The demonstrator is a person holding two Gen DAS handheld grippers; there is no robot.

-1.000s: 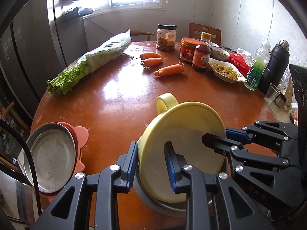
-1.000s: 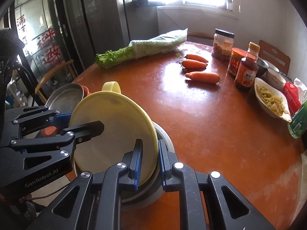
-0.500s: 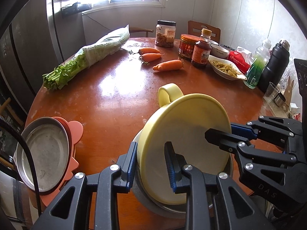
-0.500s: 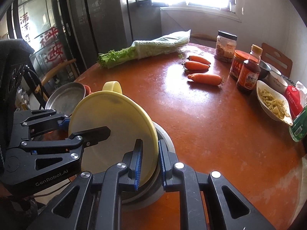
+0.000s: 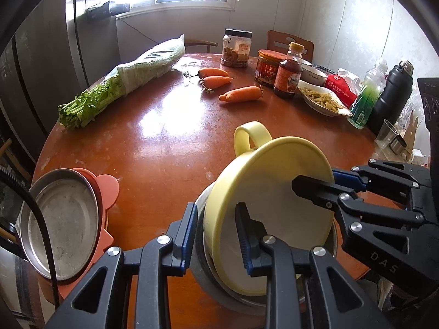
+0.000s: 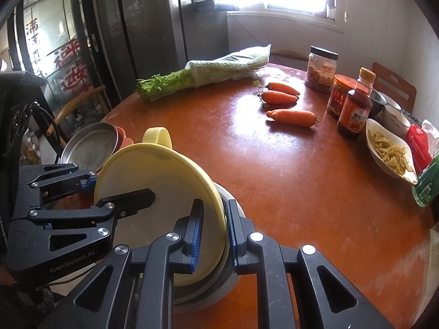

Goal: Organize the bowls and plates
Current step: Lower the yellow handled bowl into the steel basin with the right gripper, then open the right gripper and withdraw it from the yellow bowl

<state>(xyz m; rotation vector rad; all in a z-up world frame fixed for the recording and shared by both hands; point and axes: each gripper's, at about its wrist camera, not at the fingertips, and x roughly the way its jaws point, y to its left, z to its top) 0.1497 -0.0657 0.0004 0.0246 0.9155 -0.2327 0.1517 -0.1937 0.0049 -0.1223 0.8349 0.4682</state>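
A yellow bowl [image 5: 274,192] with a loop handle leans tilted inside a steel bowl [image 5: 216,296] near the front edge of the round red-brown table [image 5: 164,150]. My left gripper [image 5: 216,231] is shut on the yellow bowl's left rim, one finger inside and one outside. My right gripper [image 6: 214,230] is shut on the opposite rim of the yellow bowl [image 6: 153,175]. Each gripper shows in the other view: the right gripper [image 5: 315,181] and the left gripper [image 6: 120,189]. A steel plate [image 5: 63,224] lies on a pink plate [image 5: 107,189] at the table's left edge.
Bagged celery [image 5: 123,85] and three carrots [image 5: 241,94] lie across the far half. Jars [image 5: 237,48], a sauce bottle [image 5: 288,79], a dish of food [image 5: 323,98], a green bottle [image 5: 365,101], a black flask [image 5: 392,96] and a glass [image 5: 387,134] crowd the right rim.
Both grippers keep their hold on the yellow bowl. In the left wrist view the bowl and its handle have shifted slightly up and to the right.
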